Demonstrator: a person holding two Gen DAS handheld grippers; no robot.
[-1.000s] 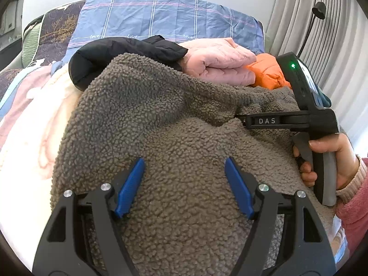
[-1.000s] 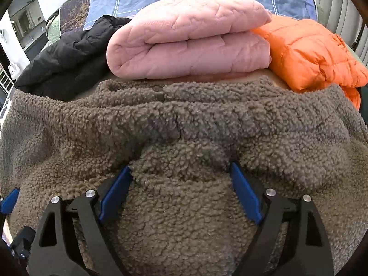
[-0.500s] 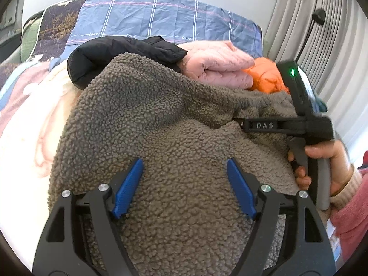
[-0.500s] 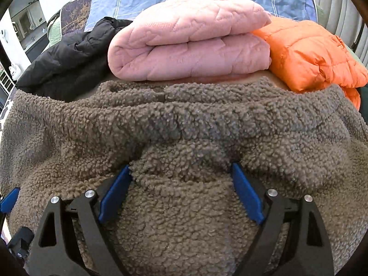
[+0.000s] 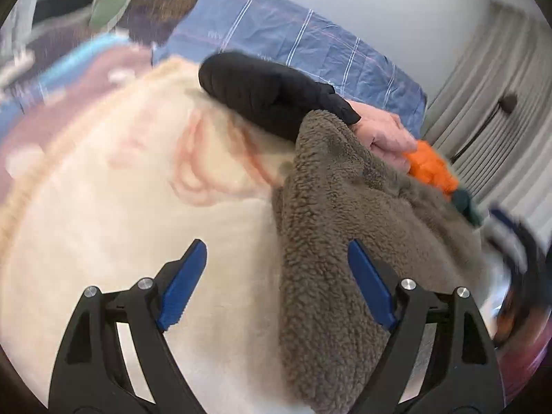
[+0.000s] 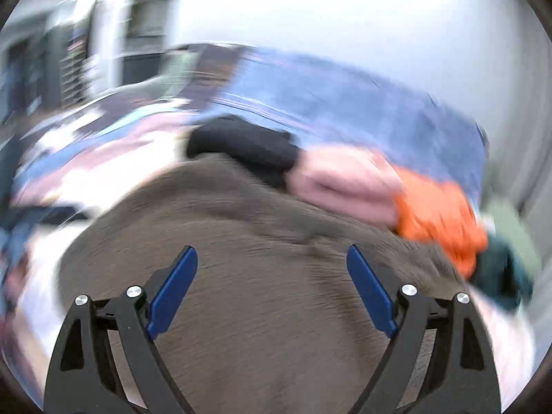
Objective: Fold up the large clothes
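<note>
Bright daylight, heavy motion blur, fisheye edges

Grey-brown fleece (image 5: pixel 338 227), black jacket (image 5: pixel 265 93), orange jacket (image 5: pixel 431 165), seemingly pink quilted jacket (image 6: pixel 345 183), blue checked bedding (image 5: pixel 293 41)

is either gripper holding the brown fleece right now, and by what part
Nothing is held. The left gripper and right gripper both have open jaws, which have just been opening, over the brown fleece.

place: home bedroom, as I read it | evidence: bed (image 5: pixel 103 241) under cream blanket, blue checked pillow (image 5: pixel 293 41) at its head, pleated curtains (image 5: pixel 500 86), folded jackets (image 6: pixel 345 179) piled up
</note>
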